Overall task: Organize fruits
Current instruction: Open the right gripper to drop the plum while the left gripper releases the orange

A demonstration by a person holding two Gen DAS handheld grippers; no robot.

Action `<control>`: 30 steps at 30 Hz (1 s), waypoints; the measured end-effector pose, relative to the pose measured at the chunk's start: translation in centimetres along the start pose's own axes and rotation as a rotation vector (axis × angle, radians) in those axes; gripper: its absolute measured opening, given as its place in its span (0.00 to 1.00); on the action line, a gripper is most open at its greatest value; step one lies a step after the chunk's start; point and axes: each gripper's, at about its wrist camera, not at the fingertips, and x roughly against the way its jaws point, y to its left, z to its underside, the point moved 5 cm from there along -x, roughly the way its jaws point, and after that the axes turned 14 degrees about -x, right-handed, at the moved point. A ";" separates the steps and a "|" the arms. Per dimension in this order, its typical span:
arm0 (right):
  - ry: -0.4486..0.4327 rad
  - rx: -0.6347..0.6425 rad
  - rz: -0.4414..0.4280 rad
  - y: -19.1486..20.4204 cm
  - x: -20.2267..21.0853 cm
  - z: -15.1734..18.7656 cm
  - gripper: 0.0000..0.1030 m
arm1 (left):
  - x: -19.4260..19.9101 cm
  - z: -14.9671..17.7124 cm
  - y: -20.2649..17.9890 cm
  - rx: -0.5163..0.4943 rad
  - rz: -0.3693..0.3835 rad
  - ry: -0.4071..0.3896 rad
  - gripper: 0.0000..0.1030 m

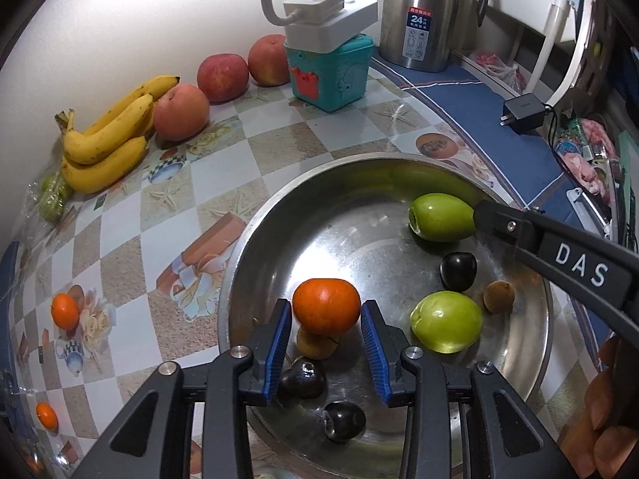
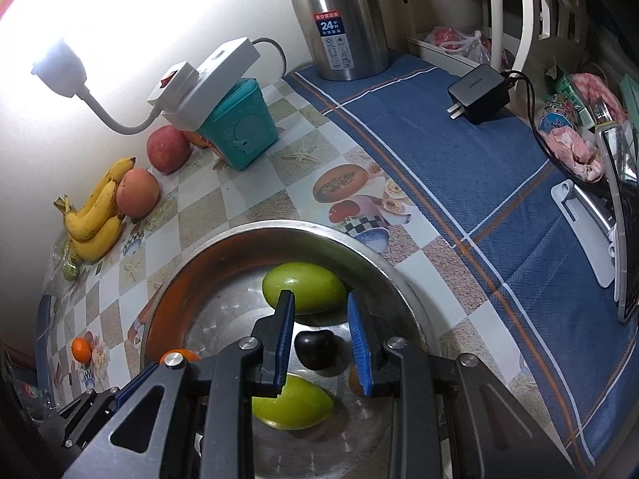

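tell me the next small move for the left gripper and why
Probably open a little wider and lift clear. The left gripper stands over the metal basin, its pads either side of the orange tangerine with gaps showing, so the fruit seems already delivered. More tangerines wait on the table.

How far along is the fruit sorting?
Partway. Two green fruits and dark plums already lie in the metal basin. The left gripper straddles an orange there, pads not visibly pressing. Bananas, red apples and two small oranges still sit on the table.
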 end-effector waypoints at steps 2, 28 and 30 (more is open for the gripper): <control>-0.002 -0.004 -0.002 -0.1 0.1 0.0 0.28 | 0.1 0.0 0.1 0.004 0.004 0.000 0.39; -0.007 0.025 0.019 0.7 1.0 1.1 0.28 | 3.8 1.2 5.1 0.167 -0.103 0.069 0.65; -0.007 0.033 0.024 0.8 1.0 1.3 0.28 | 3.8 1.5 5.3 0.178 -0.112 0.080 0.76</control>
